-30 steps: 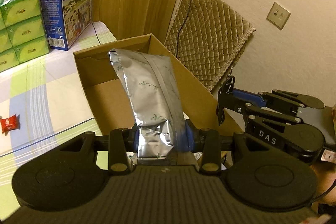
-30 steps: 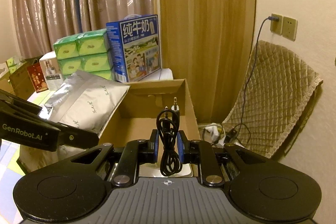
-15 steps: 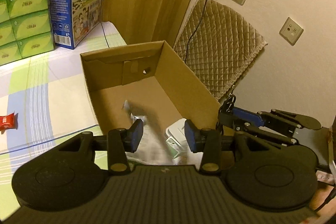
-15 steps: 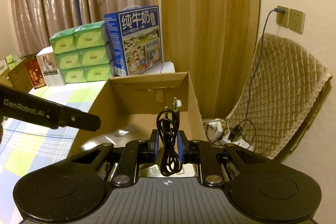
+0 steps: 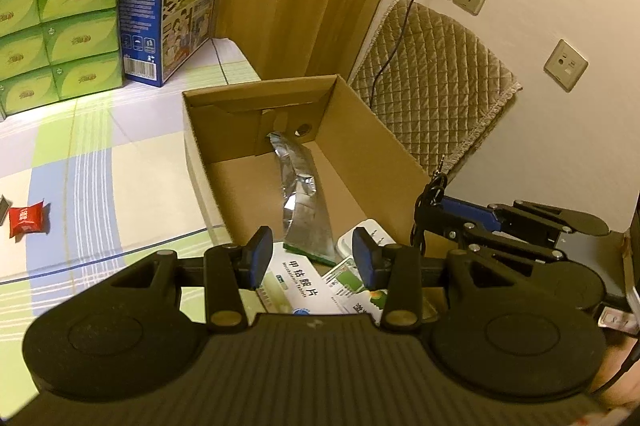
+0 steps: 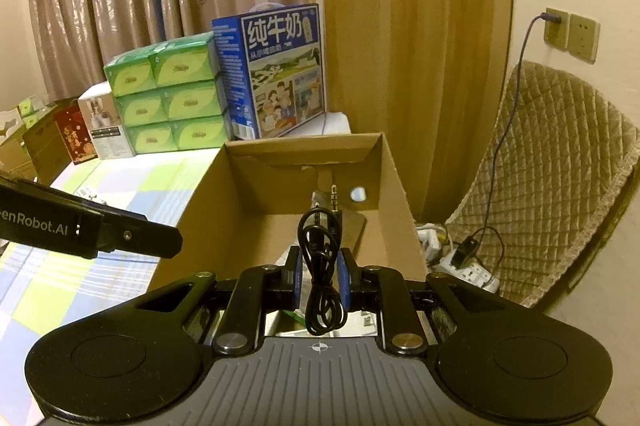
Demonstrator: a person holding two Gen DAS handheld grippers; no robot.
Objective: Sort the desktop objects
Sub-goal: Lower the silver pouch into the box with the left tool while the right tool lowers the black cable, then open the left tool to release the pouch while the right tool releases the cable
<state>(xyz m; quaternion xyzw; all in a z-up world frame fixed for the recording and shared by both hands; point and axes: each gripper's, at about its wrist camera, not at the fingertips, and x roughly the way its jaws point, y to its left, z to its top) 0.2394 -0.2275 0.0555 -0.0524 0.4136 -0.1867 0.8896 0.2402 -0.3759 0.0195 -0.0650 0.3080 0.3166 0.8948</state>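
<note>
Holding the coiled audio cable (image 6: 322, 266) pinched in my right tool (image 6: 320, 280), above the near end of the cardboard box (image 6: 394, 194). I'm spreading the left tool (image 5: 308, 258) empty over the silver foil pouch (image 5: 302, 202) lying inside. I'm judging the best move: nudging the right tool forward past the rim, lowering, then unclamping so the cable is not snagging.

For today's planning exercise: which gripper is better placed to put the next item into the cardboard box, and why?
Right. The right gripper is shut on the coiled audio cable above the cardboard box; the left gripper is open and holds nothing.
</note>
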